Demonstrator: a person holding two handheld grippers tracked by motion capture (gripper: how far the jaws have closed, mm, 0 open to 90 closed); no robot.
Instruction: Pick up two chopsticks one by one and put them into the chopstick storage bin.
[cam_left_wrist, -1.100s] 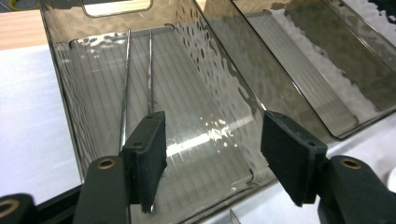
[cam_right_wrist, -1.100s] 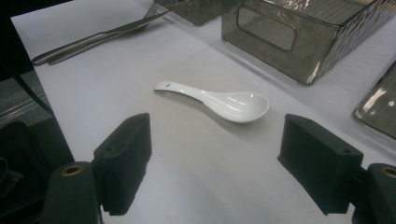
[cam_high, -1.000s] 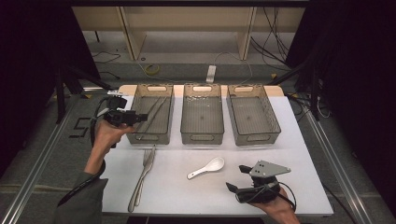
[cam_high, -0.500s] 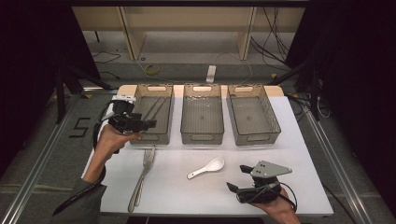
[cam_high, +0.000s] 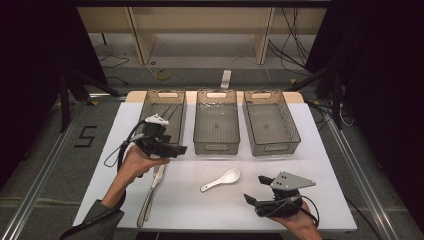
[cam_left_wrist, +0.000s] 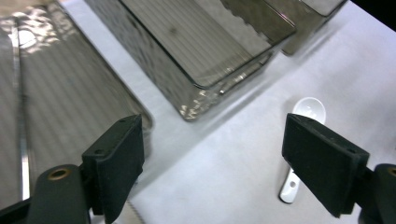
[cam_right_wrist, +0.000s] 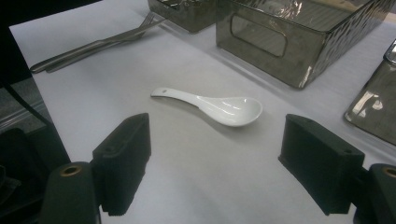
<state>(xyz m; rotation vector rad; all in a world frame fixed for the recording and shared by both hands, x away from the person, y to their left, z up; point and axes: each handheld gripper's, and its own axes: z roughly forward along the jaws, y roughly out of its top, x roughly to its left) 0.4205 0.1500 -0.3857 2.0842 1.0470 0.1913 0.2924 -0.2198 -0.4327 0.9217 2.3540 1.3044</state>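
A single black numeral "5" stands marked on the grey floor, just left of the table's far left corner. Nothing else readable appears: the bins, the cutlery and the grippers carry no legible labels.

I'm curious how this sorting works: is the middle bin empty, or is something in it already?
Empty. The high view shows only the bare ribbed floor inside the middle bin, and the left gripper view shows the same; the spoon lies on the table.
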